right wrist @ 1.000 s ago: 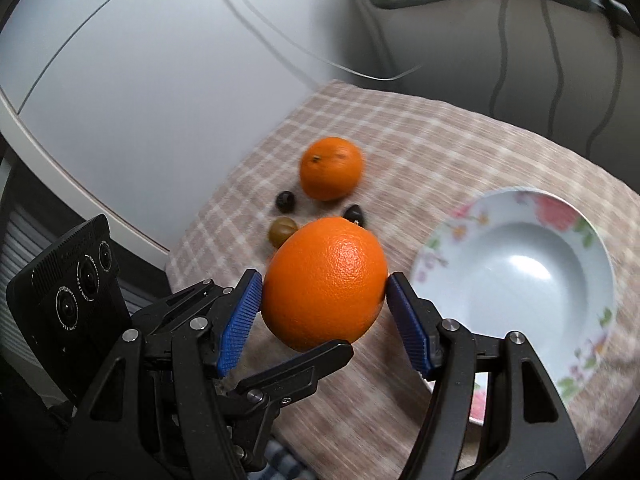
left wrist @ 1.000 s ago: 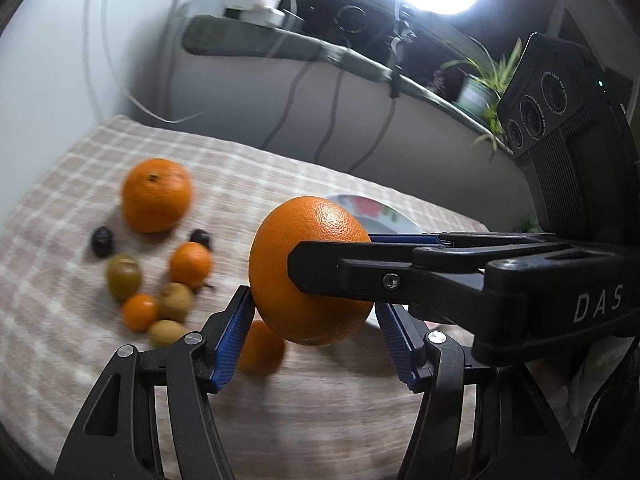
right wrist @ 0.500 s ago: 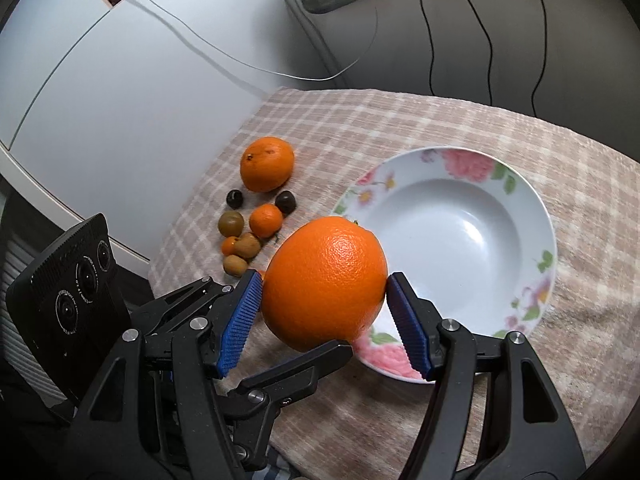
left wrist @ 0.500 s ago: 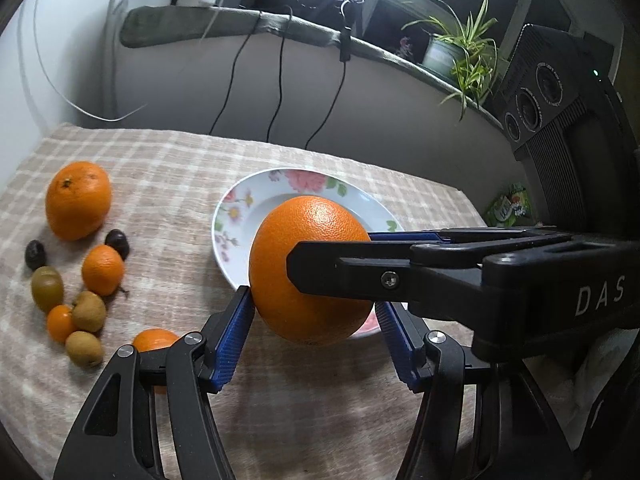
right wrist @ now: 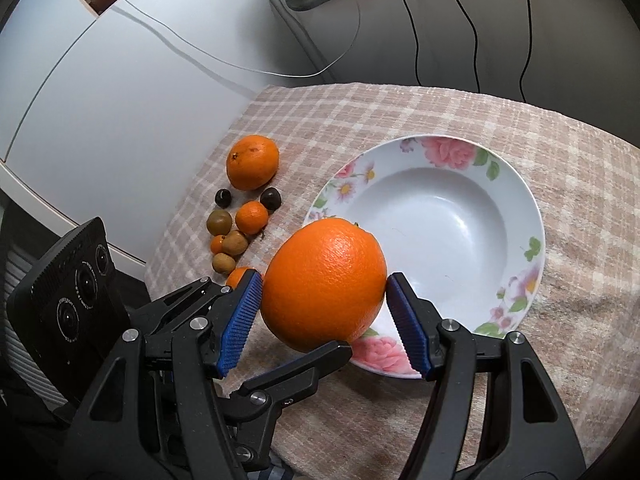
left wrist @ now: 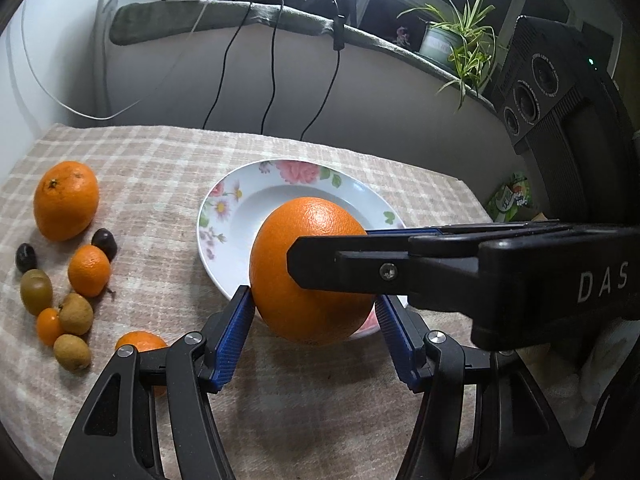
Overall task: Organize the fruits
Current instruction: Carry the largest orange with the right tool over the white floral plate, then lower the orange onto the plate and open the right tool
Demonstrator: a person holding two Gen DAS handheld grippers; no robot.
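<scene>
Fingers [right wrist: 242, 316] of both grippers clamp orange [right wrist: 324, 284] | tilted down, over plate [right wrist: 520, 200]

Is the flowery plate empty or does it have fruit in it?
Empty. The right wrist view shows the plate bare inside; the big orange is held above its near rim, not in it.

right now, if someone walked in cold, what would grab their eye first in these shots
The big orange dominates: both the left hand-held gripper and the right hand-held gripper clamp it at once, above the near rim of an empty floral plate. To the left on the checked tablecloth lies a cluster of small fruits, topped by a second orange.
</scene>
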